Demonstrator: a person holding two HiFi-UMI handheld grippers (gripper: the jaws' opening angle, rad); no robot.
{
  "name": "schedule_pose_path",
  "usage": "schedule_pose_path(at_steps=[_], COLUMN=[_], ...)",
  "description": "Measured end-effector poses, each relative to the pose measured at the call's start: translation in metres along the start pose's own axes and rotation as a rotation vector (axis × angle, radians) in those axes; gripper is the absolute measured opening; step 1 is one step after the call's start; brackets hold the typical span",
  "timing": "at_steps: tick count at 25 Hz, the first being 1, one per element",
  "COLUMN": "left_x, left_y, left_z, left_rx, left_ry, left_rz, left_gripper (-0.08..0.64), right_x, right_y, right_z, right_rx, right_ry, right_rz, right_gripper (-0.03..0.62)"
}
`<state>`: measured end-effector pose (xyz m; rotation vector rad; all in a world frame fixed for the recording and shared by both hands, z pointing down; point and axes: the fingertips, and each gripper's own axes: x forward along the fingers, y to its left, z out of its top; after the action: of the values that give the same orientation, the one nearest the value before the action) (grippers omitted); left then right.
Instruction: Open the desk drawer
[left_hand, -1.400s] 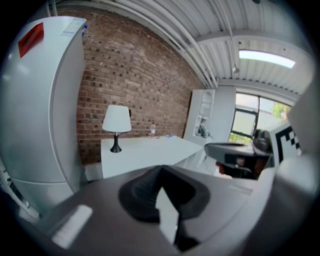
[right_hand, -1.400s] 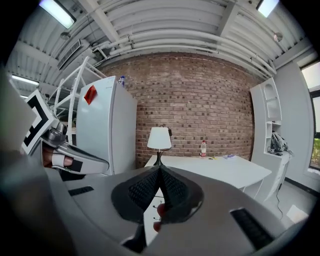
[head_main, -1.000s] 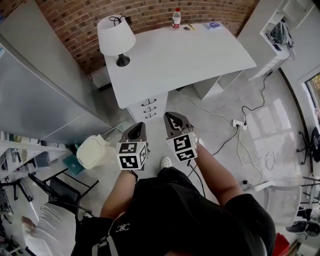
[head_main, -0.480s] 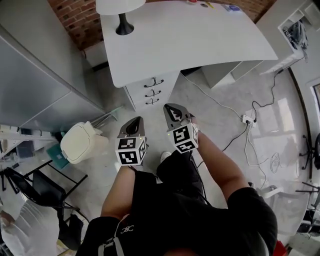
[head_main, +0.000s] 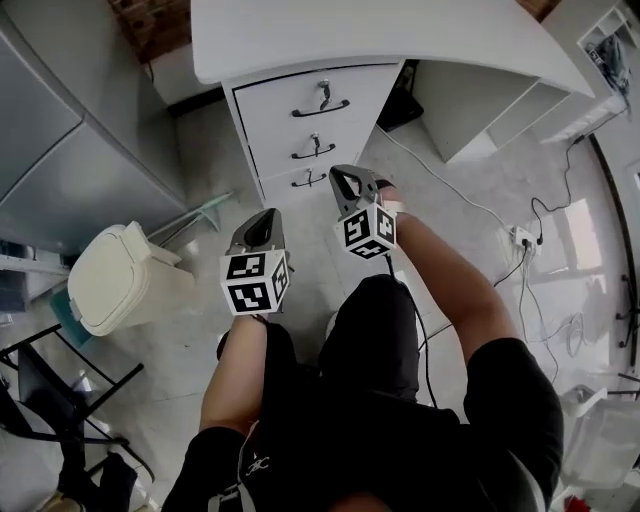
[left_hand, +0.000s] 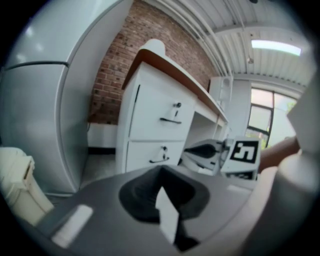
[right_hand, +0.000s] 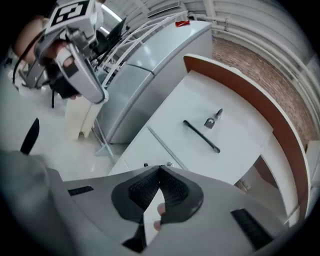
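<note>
A white drawer unit (head_main: 283, 120) under the desk has three drawers with black handles: top (head_main: 320, 108), middle (head_main: 313, 152), bottom (head_main: 309, 181). My right gripper (head_main: 345, 180) is shut and empty, its tip just right of the bottom handle and apart from it. In the right gripper view a drawer front with its black handle (right_hand: 201, 136) and a lock (right_hand: 214, 119) lies ahead of the shut right gripper (right_hand: 160, 168). My left gripper (head_main: 262, 224) is shut and empty, lower left of the drawers. The left gripper view shows two drawer handles (left_hand: 170, 120) (left_hand: 159, 160) beyond it.
The white desk top (head_main: 400, 35) overhangs the drawers. A cream lidded bin (head_main: 115, 278) stands on the floor at left beside a grey cabinet (head_main: 55, 140). Cables and a power strip (head_main: 520, 238) lie on the floor at right. A black chair (head_main: 50, 390) stands at lower left.
Both grippers and the head have come down towards the floor. The drawer unit now looks larger and closer, and the right gripper has rolled.
</note>
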<state>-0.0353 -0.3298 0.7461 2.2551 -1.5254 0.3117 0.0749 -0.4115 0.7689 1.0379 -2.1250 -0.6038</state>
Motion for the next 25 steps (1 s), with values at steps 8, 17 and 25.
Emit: schedule_pose_path(at_steps=[8, 17, 25], left_x=[-0.032, -0.053, -0.063], left_y=[0.022, 0.044, 0.052], left_z=[-0.02, -0.033, -0.047], left_rx=[-0.005, -0.02, -0.027], left_ry=[-0.018, -0.009, 0.008], left_rz=[0.055, 0.111, 0.13], left_gripper=[-0.002, -0.002, -0.002], right_x=[0.074, 0.126, 0.127], right_y=[0.01, 0.019, 0.025], right_z=[-0.05, -0.074, -0.08], right_rx=[-0.301, -0.488, -0.568], right_ry=[0.133, 0.26, 0.268], right_rz=[-0.042, -0.063, -0.181], right_gripper=[0.045, 0.067, 0.001])
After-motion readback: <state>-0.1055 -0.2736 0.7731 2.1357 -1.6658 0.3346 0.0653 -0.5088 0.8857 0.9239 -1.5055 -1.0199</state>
